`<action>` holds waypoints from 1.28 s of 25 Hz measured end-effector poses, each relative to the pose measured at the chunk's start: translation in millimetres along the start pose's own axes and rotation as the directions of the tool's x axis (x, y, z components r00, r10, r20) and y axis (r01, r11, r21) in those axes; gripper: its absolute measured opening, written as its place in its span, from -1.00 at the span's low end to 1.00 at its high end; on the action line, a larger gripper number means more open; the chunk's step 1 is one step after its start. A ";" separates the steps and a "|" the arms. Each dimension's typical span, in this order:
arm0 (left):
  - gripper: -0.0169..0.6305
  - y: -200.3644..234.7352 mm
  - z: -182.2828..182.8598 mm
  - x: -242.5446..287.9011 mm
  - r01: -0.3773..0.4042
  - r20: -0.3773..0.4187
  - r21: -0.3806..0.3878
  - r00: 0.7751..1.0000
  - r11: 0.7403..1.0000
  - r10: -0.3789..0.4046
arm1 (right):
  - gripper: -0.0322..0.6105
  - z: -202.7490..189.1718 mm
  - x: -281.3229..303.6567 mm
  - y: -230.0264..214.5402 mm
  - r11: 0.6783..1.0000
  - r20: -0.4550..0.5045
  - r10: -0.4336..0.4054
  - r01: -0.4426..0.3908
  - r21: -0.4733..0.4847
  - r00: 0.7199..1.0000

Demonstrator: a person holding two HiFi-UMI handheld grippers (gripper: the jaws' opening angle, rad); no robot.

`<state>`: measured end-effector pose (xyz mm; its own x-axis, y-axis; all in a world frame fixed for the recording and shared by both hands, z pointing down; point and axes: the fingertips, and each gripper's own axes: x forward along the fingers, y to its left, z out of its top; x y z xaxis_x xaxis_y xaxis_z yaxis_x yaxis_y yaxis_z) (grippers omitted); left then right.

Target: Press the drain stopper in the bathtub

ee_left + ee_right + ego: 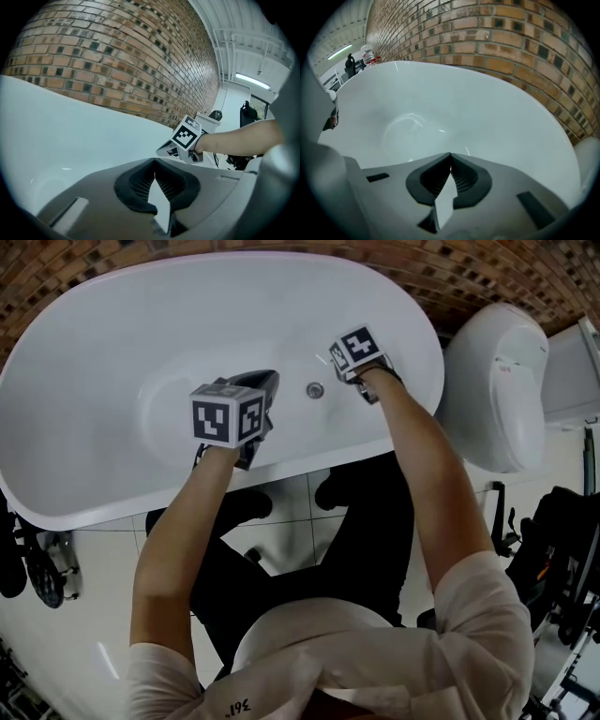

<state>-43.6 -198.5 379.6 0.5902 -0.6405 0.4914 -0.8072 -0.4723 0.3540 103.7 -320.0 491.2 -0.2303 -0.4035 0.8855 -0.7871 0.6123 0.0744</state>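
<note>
Currently bent over a white oval bathtub (pixel 103 371), both forearms reaching across its near rim. Left gripper (pixel 265 382) held over the tub floor around mid-length, jaws pressed together tip to tip, nothing between them. Right gripper (pixel 339 358) just beside it toward the tub's right end, jaws likewise closed and empty, pointing back along the basin toward the left end. Round metal drain stopper (pixel 315 389) on the tub floor near the near wall, between the two grippers and closer to the right one. No visible contact with either gripper. Cannot tell whether stopper is up or pressed down. Not visible in either gripper view, only smooth white basin there. White toilet (pixel 497 381) just beside the tub's right end. Brick wall (pixel 450 268) behind the far rim. Pale tiled floor (pixel 103 577) below the near rim.
</note>
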 end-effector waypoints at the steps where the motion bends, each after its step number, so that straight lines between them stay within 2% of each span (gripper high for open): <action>1: -0.93 -5.1 2.0 -4.2 -0.002 0.004 0.003 1.000 1.000 0.002 | -0.85 -0.5 -7.5 0.1 1.000 0.007 -0.002 0.002 -0.004 1.000; 17: -0.93 -55.2 26.5 -53.8 -0.008 0.065 0.061 0.998 0.998 0.004 | -0.85 11.8 -95.5 3.6 0.997 0.101 -0.053 0.058 -0.053 0.993; 32: -0.93 -94.3 35.0 -104.8 -0.018 0.138 0.119 0.990 0.993 0.002 | -0.85 18.1 -170.5 14.0 0.988 0.182 -0.111 0.128 -0.083 0.977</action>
<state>-29.2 -108.1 266.9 0.5839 -0.7186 0.3777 -0.8115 -0.5290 0.2481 121.6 -254.9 333.0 -0.2418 -0.5858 0.7735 -0.7600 0.6099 0.2244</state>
